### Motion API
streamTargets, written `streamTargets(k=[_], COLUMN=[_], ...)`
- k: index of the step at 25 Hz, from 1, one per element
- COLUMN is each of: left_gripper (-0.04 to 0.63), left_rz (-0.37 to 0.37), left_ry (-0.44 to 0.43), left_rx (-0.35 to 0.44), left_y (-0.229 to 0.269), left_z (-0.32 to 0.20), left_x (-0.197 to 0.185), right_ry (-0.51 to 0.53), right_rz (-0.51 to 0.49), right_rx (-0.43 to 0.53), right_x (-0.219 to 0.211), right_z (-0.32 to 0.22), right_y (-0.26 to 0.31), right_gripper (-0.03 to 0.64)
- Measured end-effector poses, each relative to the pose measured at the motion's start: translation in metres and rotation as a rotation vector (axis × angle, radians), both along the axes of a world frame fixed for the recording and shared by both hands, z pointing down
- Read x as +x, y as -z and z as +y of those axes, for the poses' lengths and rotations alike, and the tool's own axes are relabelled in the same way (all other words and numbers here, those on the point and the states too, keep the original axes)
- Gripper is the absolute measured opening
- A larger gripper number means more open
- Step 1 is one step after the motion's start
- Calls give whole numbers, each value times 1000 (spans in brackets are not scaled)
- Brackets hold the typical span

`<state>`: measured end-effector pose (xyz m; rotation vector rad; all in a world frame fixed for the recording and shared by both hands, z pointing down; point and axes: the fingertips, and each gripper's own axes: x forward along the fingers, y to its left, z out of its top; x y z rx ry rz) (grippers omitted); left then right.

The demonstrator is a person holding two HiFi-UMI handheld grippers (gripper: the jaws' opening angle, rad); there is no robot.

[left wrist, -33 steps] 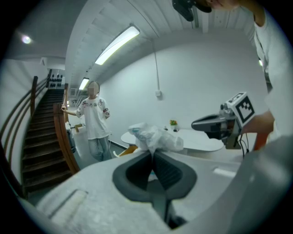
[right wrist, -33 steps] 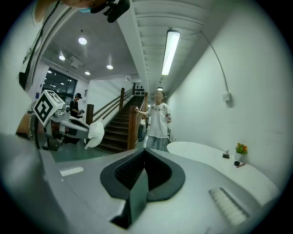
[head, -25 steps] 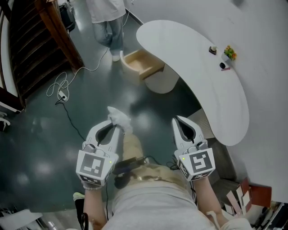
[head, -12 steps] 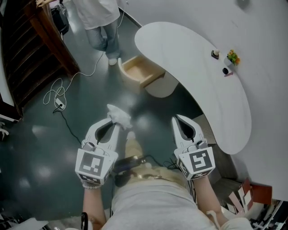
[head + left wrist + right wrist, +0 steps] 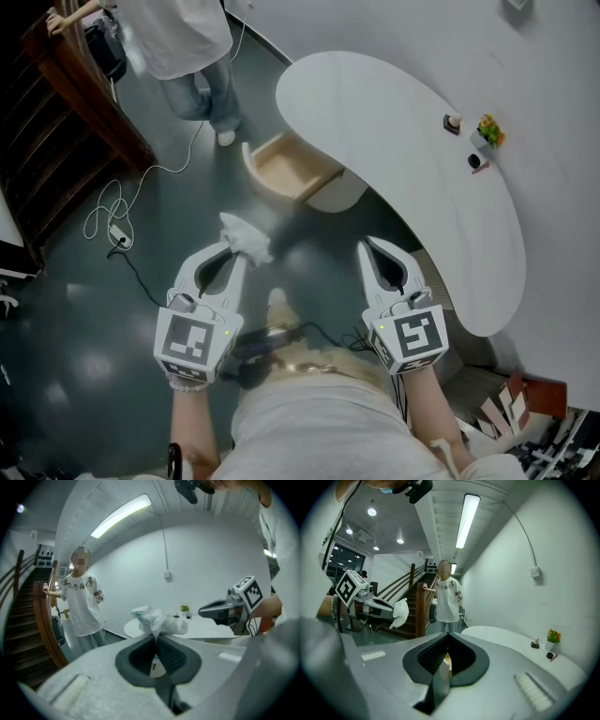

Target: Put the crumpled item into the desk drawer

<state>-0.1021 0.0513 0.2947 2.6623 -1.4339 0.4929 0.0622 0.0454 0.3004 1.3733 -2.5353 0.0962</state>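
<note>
As the left gripper (image 5: pixel 238 251) pinched the wad (image 5: pixel 246 237) only at its jaws' tips, it needed a tight hold to reach the drawer (image 5: pixel 281 170) ahead. The right gripper (image 5: pixel 367 247) had its jaws closed, empty.

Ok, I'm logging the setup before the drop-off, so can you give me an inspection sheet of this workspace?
Surface: curved white desk, top mostly bare.
Job's things: crumpled white plastic item in the left gripper; light wooden drawer pulled open, nothing seen inside.
Clutter: small potted plant and small dark objects on the desk's wall side.
Grippers: left gripper shut on the crumpled item; right gripper shut, empty.
Cables: white cable looped on the dark floor.
Surroundings: person in white T-shirt beside a wooden staircase.
</note>
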Motion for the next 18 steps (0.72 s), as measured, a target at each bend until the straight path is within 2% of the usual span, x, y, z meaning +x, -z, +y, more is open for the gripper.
streamTargets(k=[9, 18], left_gripper=[-2, -2], left_rz=[0, 5], left_ry=[-54, -79], left_rx=[-9, -34], left_y=[0, -8], left_z=[-73, -115], left_x=[-21, -41], right_ry=[-61, -90], right_rz=[6, 8], right_rx=[-14, -35], right_x=[-18, -38], right_z=[-62, -100], right_y=[1, -7], right_gripper=[5, 5])
